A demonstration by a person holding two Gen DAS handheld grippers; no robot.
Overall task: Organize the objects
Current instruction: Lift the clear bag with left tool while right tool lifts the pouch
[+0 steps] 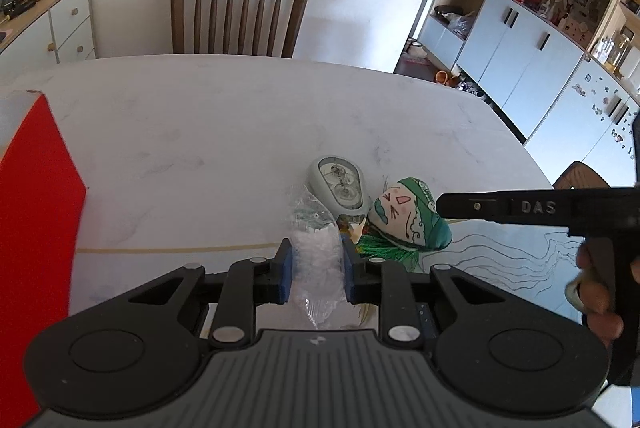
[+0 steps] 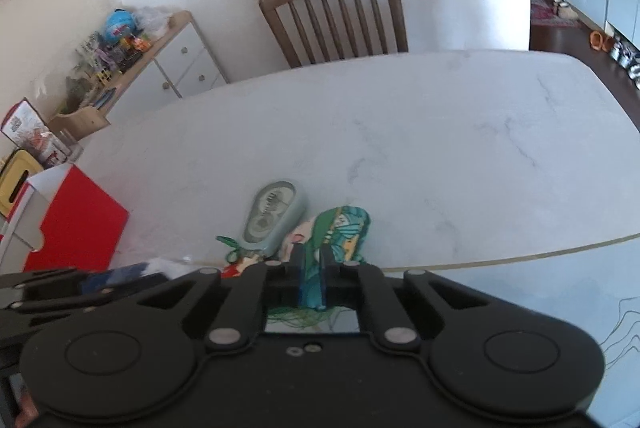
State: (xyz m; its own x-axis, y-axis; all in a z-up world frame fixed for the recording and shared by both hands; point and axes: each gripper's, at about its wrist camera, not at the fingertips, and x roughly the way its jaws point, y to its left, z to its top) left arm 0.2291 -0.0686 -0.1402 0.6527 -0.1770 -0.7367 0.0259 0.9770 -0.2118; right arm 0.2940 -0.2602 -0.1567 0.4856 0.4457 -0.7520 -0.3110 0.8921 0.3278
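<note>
- My left gripper [image 1: 318, 270] points steeply down at the white marble table [image 1: 240, 115], its blue pads [image 1: 286, 268] squeezed onto a crinkled clear plastic bag [image 1: 316, 252] that fills the gap between them.
- The bag's far end reaches the table beside a grey oval case [image 1: 340, 187] with two round windows; I cannot tell whether that end rests on the surface.
- My right gripper [image 2: 312, 268] tilts down at a similar angle, jaws drawn nearly together on the green fabric of a plush doll [image 2: 340, 228].
- From the left wrist view the right tool enters from the right edge as a black bar above the doll's head [image 1: 400, 216], and a hand [image 1: 596, 292] wraps its handle at the near right.
- The doll lies just right of the grey case, touching it, both near the table's near edge.
- A red box [image 1: 36, 220] stands at the left, well apart from the cluster.
- A wooden chair [image 1: 240, 11] stands at the far side of the table.
</note>
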